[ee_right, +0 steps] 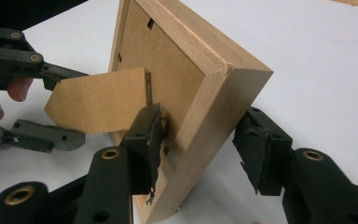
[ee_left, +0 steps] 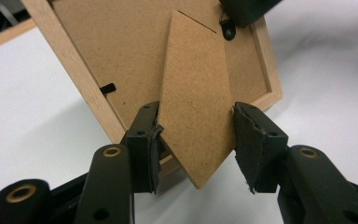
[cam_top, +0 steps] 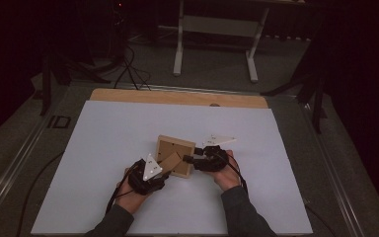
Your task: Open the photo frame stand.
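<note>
L gripper (ee_left: pixel 196 140): jaws about half spread, straddling the tip of the cardboard stand flap (ee_left: pixel 196 98) on the frame's back. L-hand pad touches the flap's edge; the other pad sits just beside the opposite edge w/ a thin gap, so not a firm pinch. Flap swings out from the backing board, its pointed end hanging between and just below the pads. R gripper (ee_right: pixel 198 144): jaws spread wide around the wooden picture frame (ee_right: pixel 205 116) at its side rail; inner pad rests against the backing near the flap's hinge, outer pad stands clear of the rail's outer face, apart from the wood. Frame itself is tilted, one corner lifted toward the R gripper's camera, back side up. In the high view the frame lies directly between both grippers, L gripper at its near-left corner, R gripper at its right edge, all on the white table sheet (cam_top: pixel 108 138). A hand is behind each gripper.
</note>
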